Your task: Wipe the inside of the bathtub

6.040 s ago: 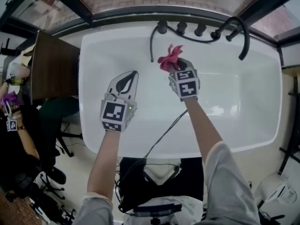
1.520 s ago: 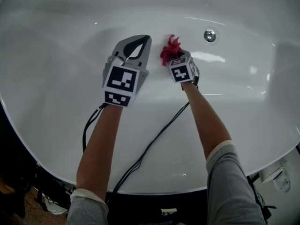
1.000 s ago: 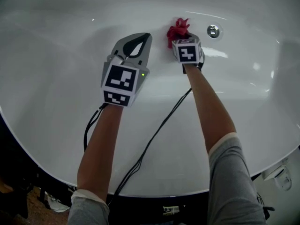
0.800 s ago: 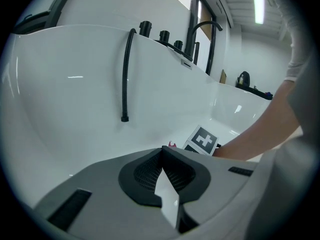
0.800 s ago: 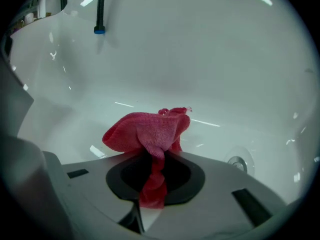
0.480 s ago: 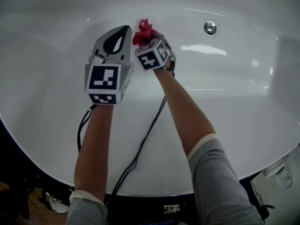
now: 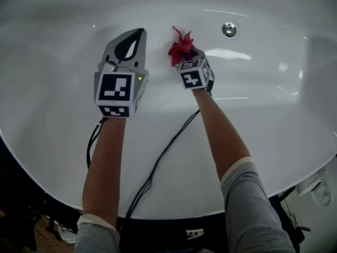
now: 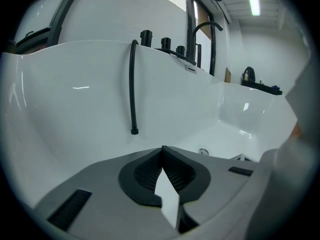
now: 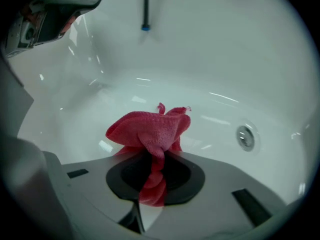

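Here we hold a small red cloth (image 9: 150, 129) clamped in the right gripper (image 7: 185, 57), whose jaws are pressed together on its gathered middle. The cloth is a soft, finely looped fabric of a deep pinkish red, bunched into crumpled folds that fan out past the jaw tips, with a twisted tail running back between them. It sits low inside the white bathtub (image 7: 263, 115), over the floor near the foot of the far wall, though we cannot tell whether it touches the surface. The tub itself is glossy and smooth, with streaks of light reflected along its curved floor and sides. A round chrome drain (image 7: 229, 29) lies to the right of the cloth, apart from it. Our left gripper (image 8: 161, 149) hangs inside the tub just beside the right one, its jaws brought together at the tips with nothing between them. Ahead of it a black hose (image 8: 132, 84) hangs down the far wall below a row of black taps (image 8: 162, 41). Black cables (image 7: 158, 167) trail back from both grippers over the near rim.
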